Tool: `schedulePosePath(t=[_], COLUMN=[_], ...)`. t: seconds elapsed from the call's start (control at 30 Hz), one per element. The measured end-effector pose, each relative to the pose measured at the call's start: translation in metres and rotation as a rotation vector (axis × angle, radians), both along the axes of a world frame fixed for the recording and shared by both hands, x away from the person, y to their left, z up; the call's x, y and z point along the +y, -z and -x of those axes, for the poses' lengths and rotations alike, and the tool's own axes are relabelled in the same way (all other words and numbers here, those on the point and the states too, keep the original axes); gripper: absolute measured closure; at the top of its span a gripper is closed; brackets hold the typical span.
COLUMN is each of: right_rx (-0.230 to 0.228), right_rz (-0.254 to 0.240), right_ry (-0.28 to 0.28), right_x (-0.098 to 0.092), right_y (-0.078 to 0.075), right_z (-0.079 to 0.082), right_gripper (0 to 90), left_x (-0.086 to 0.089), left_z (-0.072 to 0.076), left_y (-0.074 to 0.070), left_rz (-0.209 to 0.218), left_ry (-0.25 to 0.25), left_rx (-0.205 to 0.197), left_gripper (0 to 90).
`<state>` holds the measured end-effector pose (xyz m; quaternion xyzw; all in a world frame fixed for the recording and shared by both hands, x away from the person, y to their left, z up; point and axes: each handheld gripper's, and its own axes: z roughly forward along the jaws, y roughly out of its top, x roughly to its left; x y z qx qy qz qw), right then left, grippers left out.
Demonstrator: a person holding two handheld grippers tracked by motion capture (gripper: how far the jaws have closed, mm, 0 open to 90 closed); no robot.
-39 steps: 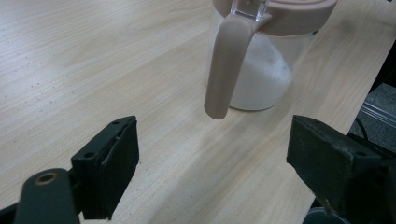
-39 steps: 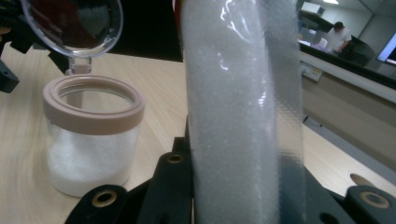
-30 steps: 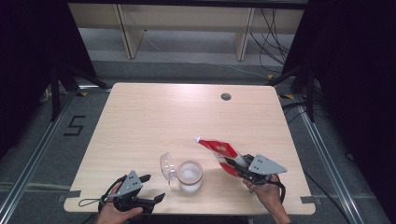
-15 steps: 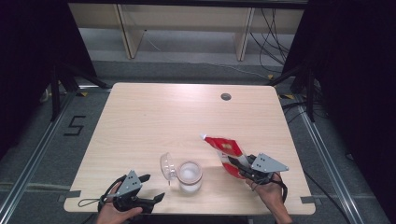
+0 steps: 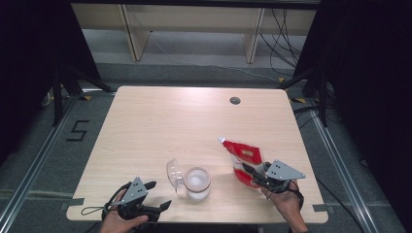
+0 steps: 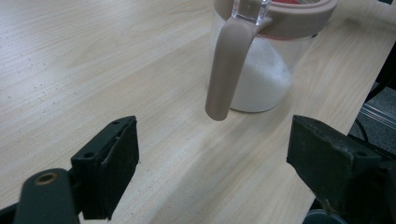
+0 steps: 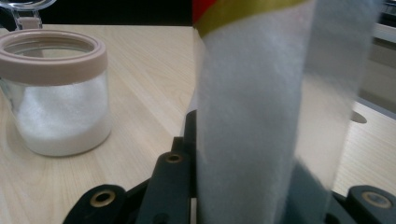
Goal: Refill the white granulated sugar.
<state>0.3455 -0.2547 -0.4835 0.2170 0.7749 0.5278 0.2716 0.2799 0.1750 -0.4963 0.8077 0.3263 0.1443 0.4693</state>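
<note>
A jar [image 5: 197, 183] stands on the table [image 5: 160, 126] near its front edge, around the middle, with its opened lid [image 5: 174, 173] hanging at its left side. Just to the jar's right, a pouch [image 5: 244, 158] sits clamped in the right tool [image 5: 252, 174] and slants up and away toward the table's far side. The left tool [image 5: 158, 195] rests at the front left corner, apart from the jar, jaws spread and facing it.
</note>
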Motion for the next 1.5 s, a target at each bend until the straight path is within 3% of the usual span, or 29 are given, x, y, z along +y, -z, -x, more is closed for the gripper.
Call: schedulePosePath(t=[0.33, 0.43, 0.5, 0.53, 0.57, 1.0, 1.13, 1.2, 1.27, 1.33, 1.37, 1.4, 1.43, 1.47, 1.5], right_rx=[0.026, 0.028, 0.04, 0.018, 0.041, 0.072, 0.096, 0.097, 0.144, 0.117, 0.146, 0.145, 0.15, 0.185, 0.165], right_rz=[-0.009, -0.032, -0.02, -0.008, -0.025, -0.034, -0.052, -0.068, -0.094, -0.069, -0.087, -0.1, -0.083, -0.095, -0.091], right_ry=[-0.008, 0.002, -0.009, -0.004, -0.007, 0.013, 0.029, 0.044, 0.058, 0.058, 0.067, 0.08, 0.082, 0.094, 0.09], right_x=[-0.007, -0.007, -0.009, -0.01, -0.01, -0.02, -0.021, -0.022, -0.021, -0.023, -0.022, -0.021, -0.023, -0.021, -0.022], right_y=[-0.001, 0.0, 0.0, 0.0, 0.0, 0.004, 0.004, 0.004, 0.002, 0.001, 0.001, 0.001, 0.0, -0.001, -0.002], right_z=[0.003, 0.005, 0.005, 0.005, 0.005, 0.009, 0.012, 0.011, 0.015, 0.015, 0.018, 0.019, 0.02, 0.024, 0.024], right_gripper=[77.3, 77.0, 77.0, 76.9, 76.8, 72.4, 67.9, 61.1, 55.5, 50.0, 47.1, 45.2, 42.1, 40.3, 38.3], left_x=[0.0, 0.0, 0.0, 0.0, 0.0, 0.0, 0.0, 0.0, 0.0, -0.001, -0.001, -0.001, -0.001, 0.0, 0.0], left_z=[0.0, 0.0, 0.0, 0.0, 0.0, 0.0, 0.0, 0.0, 0.001, 0.001, 0.001, 0.001, 0.001, 0.001, 0.001], left_y=[0.0, 0.0, 0.0, 0.0, 0.0, -0.001, -0.001, -0.001, 0.0, 0.0, 0.0, 0.0, 0.0, 0.0, 0.0], left_rz=[-0.004, -0.003, -0.004, -0.004, -0.005, -0.003, -0.006, -0.003, 0.011, 0.012, 0.007, 0.008, 0.008, 0.011, 0.01], left_ry=[-0.004, -0.005, -0.004, -0.003, -0.003, -0.005, -0.003, -0.005, -0.023, -0.021, -0.017, -0.018, -0.018, -0.015, -0.022], left_rx=[0.001, 0.0, 0.0, 0.0, 0.0, 0.0, -0.002, 0.0, 0.016, 0.016, 0.012, 0.013, 0.012, 0.011, 0.015], left_gripper=[16.4, 16.4, 16.4, 16.4, 16.4, 16.4, 16.4, 16.4, 16.4, 16.4, 16.4, 16.4, 16.4, 16.4, 16.4])
